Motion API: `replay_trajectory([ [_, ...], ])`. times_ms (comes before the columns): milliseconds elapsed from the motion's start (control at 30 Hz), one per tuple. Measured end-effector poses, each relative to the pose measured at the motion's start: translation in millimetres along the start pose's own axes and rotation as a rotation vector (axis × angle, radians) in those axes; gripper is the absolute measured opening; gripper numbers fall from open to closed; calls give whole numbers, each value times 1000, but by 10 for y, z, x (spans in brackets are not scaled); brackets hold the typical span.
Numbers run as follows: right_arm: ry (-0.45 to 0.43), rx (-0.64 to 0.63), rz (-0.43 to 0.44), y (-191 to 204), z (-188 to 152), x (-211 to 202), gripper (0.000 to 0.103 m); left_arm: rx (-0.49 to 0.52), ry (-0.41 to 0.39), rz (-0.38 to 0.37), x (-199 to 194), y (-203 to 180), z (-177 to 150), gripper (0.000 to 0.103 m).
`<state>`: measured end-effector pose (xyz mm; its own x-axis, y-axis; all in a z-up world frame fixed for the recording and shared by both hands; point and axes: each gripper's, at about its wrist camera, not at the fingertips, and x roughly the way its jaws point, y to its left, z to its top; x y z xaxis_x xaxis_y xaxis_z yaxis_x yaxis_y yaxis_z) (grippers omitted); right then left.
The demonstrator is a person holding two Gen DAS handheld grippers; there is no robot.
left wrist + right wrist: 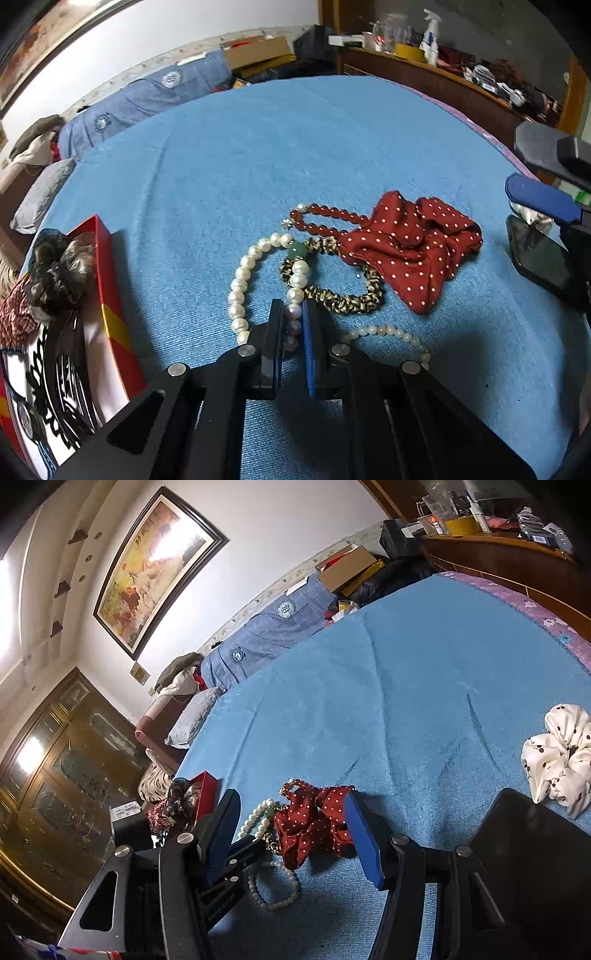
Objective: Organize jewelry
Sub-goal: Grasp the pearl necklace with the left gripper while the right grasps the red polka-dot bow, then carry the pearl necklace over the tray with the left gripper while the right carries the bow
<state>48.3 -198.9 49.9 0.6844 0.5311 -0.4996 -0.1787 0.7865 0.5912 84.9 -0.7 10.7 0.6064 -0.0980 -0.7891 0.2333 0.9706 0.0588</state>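
Note:
A white pearl necklace (238,291) with a green bead lies on the blue cloth (258,155). My left gripper (293,314) is shut on its pearls close to the cloth. A red bead bracelet (328,214), a red polka-dot scrunchie (410,243) and a black-and-gold braided band (347,299) lie just beyond. My right gripper (291,812) is open and empty above the cloth, with the red scrunchie (310,823) and the pearls (258,819) between its fingers in view.
A red box (107,295) with hair accessories stands at the left. A black phone (539,254) lies at the right, and a white dotted scrunchie (561,753) lies beyond it. Pillows and a cluttered wooden shelf (443,74) are at the back.

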Motion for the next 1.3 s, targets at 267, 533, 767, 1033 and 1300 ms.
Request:
replay_trajectory([
  [267, 59, -14, -62, 20, -32, 188, 76, -104, -158, -65, -370, 250, 34, 9],
  [533, 143, -174, -211, 248, -126, 613, 87, -130, -270, -77, -640, 348, 53, 9],
  [767, 224, -313, -352, 322, -219, 998, 71, -122, -289, -72, -700, 362, 77, 9],
  [1033, 136, -288, -318, 262, -158, 735, 22, -112, -311, -74, -743, 333, 54, 9],
  [1300, 26, -312, -256, 432, -158, 485, 23, -113, -346, -80, -798, 342, 36, 9],
])
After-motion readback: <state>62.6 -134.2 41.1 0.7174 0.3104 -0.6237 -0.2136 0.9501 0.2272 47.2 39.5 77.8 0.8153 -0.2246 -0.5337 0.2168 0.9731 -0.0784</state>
